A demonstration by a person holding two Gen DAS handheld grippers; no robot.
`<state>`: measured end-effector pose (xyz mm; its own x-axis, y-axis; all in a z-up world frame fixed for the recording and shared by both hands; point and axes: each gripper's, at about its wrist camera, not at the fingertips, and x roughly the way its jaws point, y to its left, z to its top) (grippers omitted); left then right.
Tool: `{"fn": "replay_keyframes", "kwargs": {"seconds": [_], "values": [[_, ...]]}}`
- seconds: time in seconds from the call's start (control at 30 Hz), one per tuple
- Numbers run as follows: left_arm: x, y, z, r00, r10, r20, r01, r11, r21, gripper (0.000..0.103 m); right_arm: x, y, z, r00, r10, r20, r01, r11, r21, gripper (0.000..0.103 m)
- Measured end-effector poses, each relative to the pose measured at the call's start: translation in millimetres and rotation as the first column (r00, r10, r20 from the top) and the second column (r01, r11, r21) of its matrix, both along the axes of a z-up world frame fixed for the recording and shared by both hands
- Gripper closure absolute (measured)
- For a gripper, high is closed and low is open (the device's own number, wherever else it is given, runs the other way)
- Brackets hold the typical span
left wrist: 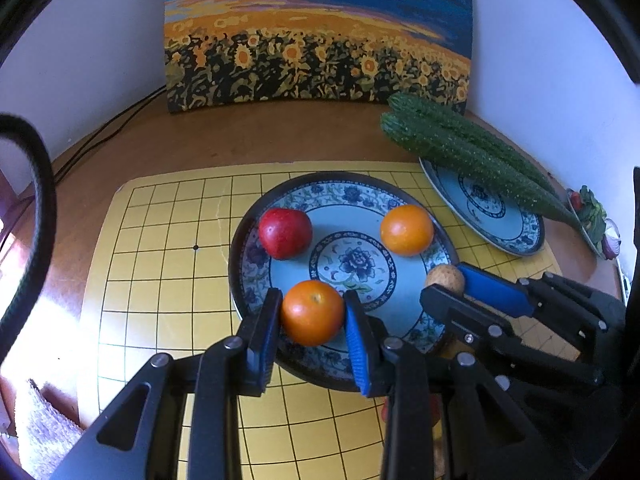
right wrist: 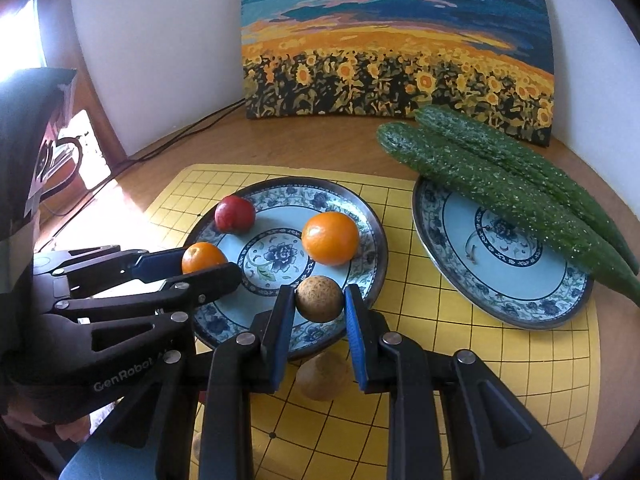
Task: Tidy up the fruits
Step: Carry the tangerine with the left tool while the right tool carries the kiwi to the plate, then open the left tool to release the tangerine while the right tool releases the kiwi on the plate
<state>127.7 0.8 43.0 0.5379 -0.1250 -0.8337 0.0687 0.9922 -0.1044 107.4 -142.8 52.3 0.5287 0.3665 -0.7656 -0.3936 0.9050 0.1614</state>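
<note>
My left gripper (left wrist: 312, 312) is shut on an orange (left wrist: 313, 312) over the near rim of the blue patterned fruit plate (left wrist: 352, 188). My right gripper (right wrist: 319, 300) is shut on a small brown fruit (right wrist: 319, 298) over the same plate's (right wrist: 376, 240) near right rim. A red apple (left wrist: 285, 233) and a second orange (left wrist: 406, 229) lie on that plate. In the right wrist view the apple (right wrist: 235, 213), the lying orange (right wrist: 330, 237) and the held orange (right wrist: 203, 257) show too. The right gripper also shows in the left wrist view (left wrist: 452, 280).
A second blue plate (right wrist: 500, 264) at the right carries two long green cucumbers (right wrist: 492, 184). Both plates sit on a yellow grid mat (left wrist: 168, 272). Another brown fruit (right wrist: 322, 378) lies on the mat below my right gripper. A sunflower painting (left wrist: 316, 36) leans on the wall.
</note>
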Motion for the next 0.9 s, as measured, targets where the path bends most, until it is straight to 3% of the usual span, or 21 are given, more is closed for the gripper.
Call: {"fn": "replay_keyframes", "kwargs": {"seconds": [0.53, 0.77, 0.9], "values": [[-1, -1, -2, 1.000, 0.003, 0.001, -0.003, 1.000, 0.006, 0.071, -2, 2, -1, 1.000, 0.009, 0.006, -0.009, 1.000, -0.006, 0.076], [-6, 2, 1, 1.000, 0.019, 0.010, -0.019, 1.000, 0.010, 0.069, -4, -3, 3, 1.000, -0.011, 0.010, 0.011, 1.000, 0.013, 0.061], [-12, 0, 5, 1.000, 0.018, 0.016, -0.018, 1.000, 0.005, 0.064, -7, -8, 4, 1.000, -0.017, 0.001, 0.017, 0.999, 0.030, 0.059]]}}
